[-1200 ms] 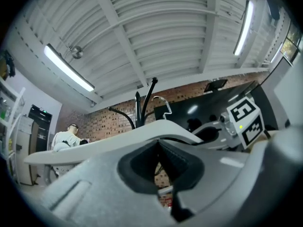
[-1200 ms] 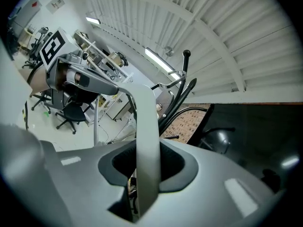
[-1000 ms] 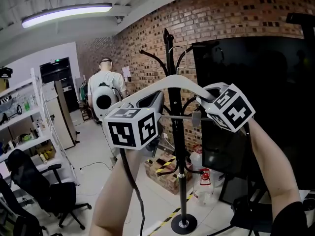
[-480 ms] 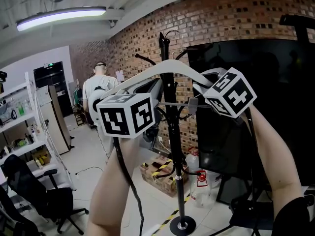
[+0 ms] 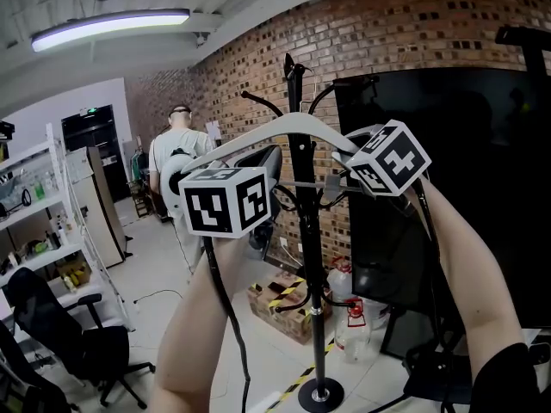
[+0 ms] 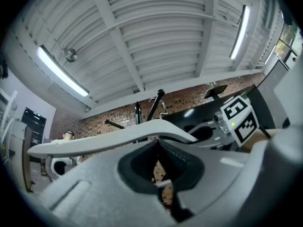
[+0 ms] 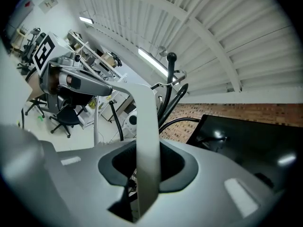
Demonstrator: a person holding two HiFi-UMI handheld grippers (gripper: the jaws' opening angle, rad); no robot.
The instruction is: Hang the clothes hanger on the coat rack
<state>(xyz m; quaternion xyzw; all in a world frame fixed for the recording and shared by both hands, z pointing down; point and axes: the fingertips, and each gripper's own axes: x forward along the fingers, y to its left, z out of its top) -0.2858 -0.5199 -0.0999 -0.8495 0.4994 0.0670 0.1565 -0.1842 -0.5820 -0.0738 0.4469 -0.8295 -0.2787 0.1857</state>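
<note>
A white clothes hanger (image 5: 297,126) is held up in front of the black coat rack (image 5: 303,231), its arch just below the rack's top prongs. My left gripper (image 5: 267,157) is shut on the hanger's left arm (image 6: 109,141), which lies across the jaw tips in the left gripper view. My right gripper (image 5: 349,157) is shut on the right arm, which runs as a white strip (image 7: 144,141) between the jaws. The thin metal hook (image 6: 163,105) shows beside the rack's top; whether it touches a prong I cannot tell.
A large black panel (image 5: 465,188) stands right of the rack. At the rack's foot (image 5: 320,394) sit a cardboard box (image 5: 284,295) and bottles (image 5: 344,278). A person in white (image 5: 181,149) stands at the back; an office chair (image 5: 86,342) and shelves (image 5: 34,231) are at the left.
Both grippers have lifted the hanger a little, so its arch now sits higher against the rack's pole. The grips are unchanged.
</note>
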